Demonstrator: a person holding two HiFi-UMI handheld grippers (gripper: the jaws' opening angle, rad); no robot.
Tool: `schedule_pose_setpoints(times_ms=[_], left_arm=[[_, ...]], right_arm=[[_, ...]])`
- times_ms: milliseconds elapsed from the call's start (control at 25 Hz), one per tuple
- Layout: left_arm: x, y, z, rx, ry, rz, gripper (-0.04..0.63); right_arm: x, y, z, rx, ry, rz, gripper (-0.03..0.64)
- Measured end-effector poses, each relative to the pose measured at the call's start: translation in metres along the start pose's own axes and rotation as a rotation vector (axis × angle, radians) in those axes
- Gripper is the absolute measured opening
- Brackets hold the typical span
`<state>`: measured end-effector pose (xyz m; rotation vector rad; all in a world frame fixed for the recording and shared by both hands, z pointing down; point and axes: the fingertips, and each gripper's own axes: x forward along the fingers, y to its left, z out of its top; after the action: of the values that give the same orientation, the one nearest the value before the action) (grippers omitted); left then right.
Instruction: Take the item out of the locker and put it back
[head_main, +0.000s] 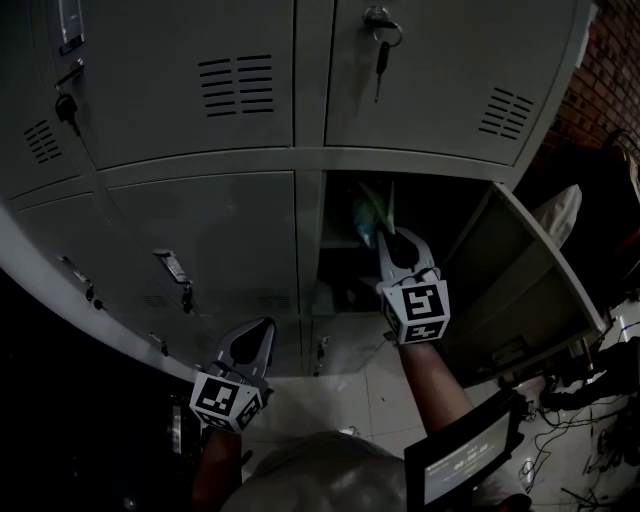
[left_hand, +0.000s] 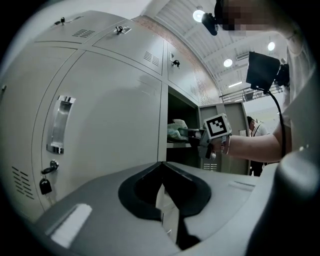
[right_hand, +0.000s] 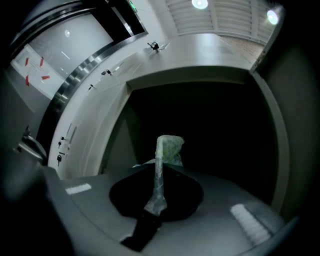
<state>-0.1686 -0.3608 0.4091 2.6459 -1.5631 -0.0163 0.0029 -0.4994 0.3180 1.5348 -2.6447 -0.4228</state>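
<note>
Right gripper (right_hand: 158, 167) has its jaws closed on a thin twisted fold of the plastic bag (right_hand: 170, 146). The bag sits at the front edge of the shelf (left_hand: 176, 145) in the open locker (right_hand: 210, 75). It looks light, soft and crinkly, probably slippery, so the bunched neck is likely the best hold. Left gripper (left_hand: 161, 166) is closed and empty, facing a smooth grey steel door (left_hand: 115, 115).

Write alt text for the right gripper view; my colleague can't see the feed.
The right gripper has its jaws shut on a pale, crinkled plastic bag, pinching a thin fold of it. Behind the bag is the dark inside of an open locker compartment, with closed grey locker doors running off to the left.
</note>
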Motion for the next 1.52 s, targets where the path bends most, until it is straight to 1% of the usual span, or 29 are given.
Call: schedule_pose_setpoints(times_ms=[120,280,360,520,600,720,920,1080,1200,1520], left_arm=[[0.004,-0.012,0.008,0.016,-0.014,-0.026,0.002],[0.003,-0.031,0.017,0.036,-0.028,-0.054,0.002],[0.001,-0.041,0.020,0.044,-0.038,-0.065,0.002],[-0.002,-0.055,0.021,0.056,-0.063,-0.071,0.002],[-0.005,-0.061,0.021,0.062,-0.069,-0.066,0.002],[-0.008,-0.072,0.021,0.070,-0.075,-0.066,0.002],[-0.012,-0.089,0.020,0.068,-0.078,-0.071,0.002],[-0.012,-0.099,0.014,0.101,-0.057,-0.085,0.005],[-0.012,-0.105,0.017,0.118,-0.064,-0.088,0.005],[-0.011,-0.095,0.026,0.060,-0.098,-0.065,0.006]], right_arm=[[-0.032,0.010,0.013,-0.013,-0.040,0.036,0.000],[-0.088,0.021,0.021,0.003,-0.091,0.073,0.000],[-0.117,0.025,0.019,-0.011,-0.104,0.074,0.000],[-0.164,0.037,0.004,-0.072,-0.117,0.041,0.000],[-0.181,0.044,-0.002,-0.064,-0.108,0.037,0.000],[-0.199,0.058,0.000,-0.052,-0.137,0.067,0.000],[-0.215,0.070,-0.001,-0.055,-0.142,0.095,0.000],[-0.214,0.063,0.000,-0.047,-0.134,0.084,0.000],[-0.212,0.059,0.002,-0.042,-0.140,0.076,0.000],[-0.200,0.059,0.002,-0.019,-0.147,0.073,0.000]])
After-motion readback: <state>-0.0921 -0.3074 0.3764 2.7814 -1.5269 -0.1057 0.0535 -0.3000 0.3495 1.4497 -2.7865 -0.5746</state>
